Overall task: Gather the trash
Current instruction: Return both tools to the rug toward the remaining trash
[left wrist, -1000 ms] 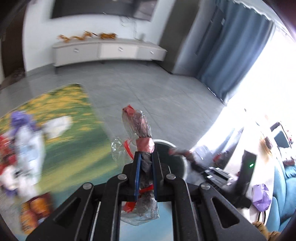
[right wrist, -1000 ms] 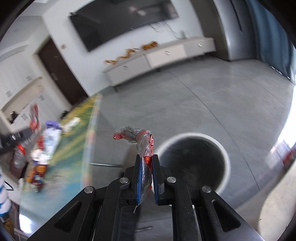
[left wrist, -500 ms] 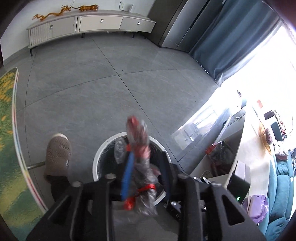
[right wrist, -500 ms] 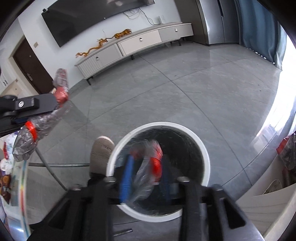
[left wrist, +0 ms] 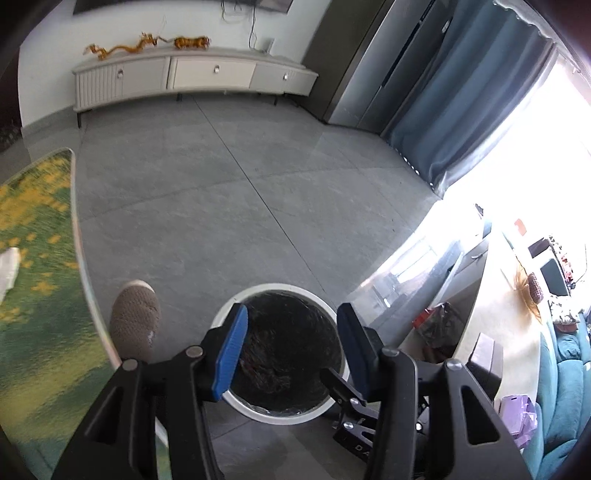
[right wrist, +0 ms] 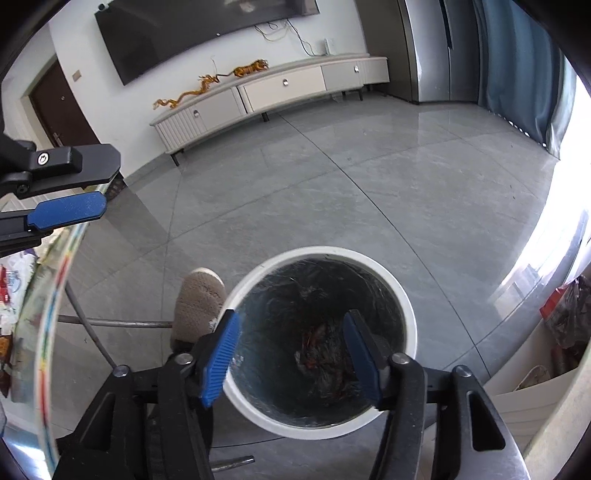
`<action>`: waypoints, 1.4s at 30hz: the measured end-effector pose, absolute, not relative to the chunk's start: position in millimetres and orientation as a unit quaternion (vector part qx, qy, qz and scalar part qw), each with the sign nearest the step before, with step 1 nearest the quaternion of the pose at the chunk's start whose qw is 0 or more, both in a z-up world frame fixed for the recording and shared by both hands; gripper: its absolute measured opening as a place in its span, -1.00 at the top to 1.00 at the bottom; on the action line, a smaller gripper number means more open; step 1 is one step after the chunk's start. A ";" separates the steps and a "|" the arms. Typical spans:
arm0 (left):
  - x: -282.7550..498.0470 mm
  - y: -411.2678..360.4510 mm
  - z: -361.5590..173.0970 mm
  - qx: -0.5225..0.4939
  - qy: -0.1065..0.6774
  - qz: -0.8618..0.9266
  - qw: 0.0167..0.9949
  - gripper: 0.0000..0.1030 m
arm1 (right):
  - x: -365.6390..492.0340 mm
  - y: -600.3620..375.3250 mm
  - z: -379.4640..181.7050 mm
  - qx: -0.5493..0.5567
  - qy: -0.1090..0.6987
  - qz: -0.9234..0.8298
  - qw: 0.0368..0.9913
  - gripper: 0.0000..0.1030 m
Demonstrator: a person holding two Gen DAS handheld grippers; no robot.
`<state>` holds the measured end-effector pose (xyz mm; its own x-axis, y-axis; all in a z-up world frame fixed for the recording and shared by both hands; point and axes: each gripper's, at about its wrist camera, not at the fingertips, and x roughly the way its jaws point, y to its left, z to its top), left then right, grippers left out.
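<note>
Grippers, left [left wrist: 291, 347] and right [right wrist: 291, 360], hang over the bin [right wrist: 400, 295], jaws opening, empty; trash [right wrist: 321, 350] lies inside. Risk: clipping the rim and tipping the bin.

Large grey floor tiles [left wrist: 229, 206] with thin dark joints run to a white wall [right wrist: 92, 74], where a long, low cream cabinet [left wrist: 192, 79] stands on short dark legs. Golden dragon figures [right wrist: 184, 94] lie along its top, below a wide dark television [right wrist: 184, 26] with loose cables hanging beneath it. A dark brown door [right wrist: 61, 110] sits at one end of that wall. At the other, a tall grey panel [left wrist: 373, 62], perhaps a wardrobe, meets blue curtains [left wrist: 476, 92]. Daylight floods in beside them, washing out the window [left wrist: 546, 147]. A teal sofa [left wrist: 561, 387] fills the corner.
</note>
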<state>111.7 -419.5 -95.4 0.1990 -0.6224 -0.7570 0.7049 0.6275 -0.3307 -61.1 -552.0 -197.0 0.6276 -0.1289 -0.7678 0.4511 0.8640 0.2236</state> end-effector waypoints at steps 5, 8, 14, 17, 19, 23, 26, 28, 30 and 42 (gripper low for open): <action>94.1 -384.7 -63.8 0.047 0.426 -0.421 0.799 0.06 | -69.0 -537.7 -159.9 0.197 0.357 -0.161 0.899 -0.61; 83.1 -361.3 -46.7 0.055 0.411 -0.416 0.810 0.06 | -76.9 -527.2 -131.6 0.196 0.324 -0.154 0.913 -0.85; 67.7 -296.0 -12.5 0.041 0.373 -0.395 0.839 0.06 | -91.4 -493.0 -69.6 0.176 0.256 -0.115 0.943 -1.00; 63.8 -257.9 2.1 0.036 0.354 -0.378 0.855 0.06 | -95.9 -472.1 -40.9 0.161 0.226 -0.095 0.956 -1.00; 63.8 -229.7 9.2 0.032 0.345 -0.364 0.864 0.06 | -94.9 -460.0 -29.3 0.154 0.218 -0.083 0.960 -1.00; 67.5 -169.2 15.2 0.015 0.337 -0.332 0.881 0.06 | -85.0 -435.3 -18.2 0.141 0.230 -0.054 0.961 -1.00; 68.9 -125.6 11.4 0.006 0.332 -0.302 0.894 0.06 | -71.9 -413.9 -12.6 0.123 0.246 -0.040 0.961 -1.00; 71.6 -93.2 6.3 0.005 0.328 -0.271 0.905 0.06 | -65.3 -401.3 -13.2 0.117 0.255 -0.032 0.959 -1.00; 76.0 -58.4 -0.3 -0.002 0.329 -0.243 0.912 0.06 | -61.0 -385.9 -14.4 0.110 0.259 -0.021 0.959 -1.00; 97.4 122.8 -56.2 -0.039 0.354 -0.055 0.933 0.06 | 5.6 -340.0 -43.2 0.086 0.322 0.010 0.943 -0.92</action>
<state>97.4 122.8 -56.2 0.7427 -0.1299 -0.6569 0.0749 0.9910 -0.1112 5.6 -340.0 -43.2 0.7920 0.0739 -0.6060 0.0369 0.9850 0.1684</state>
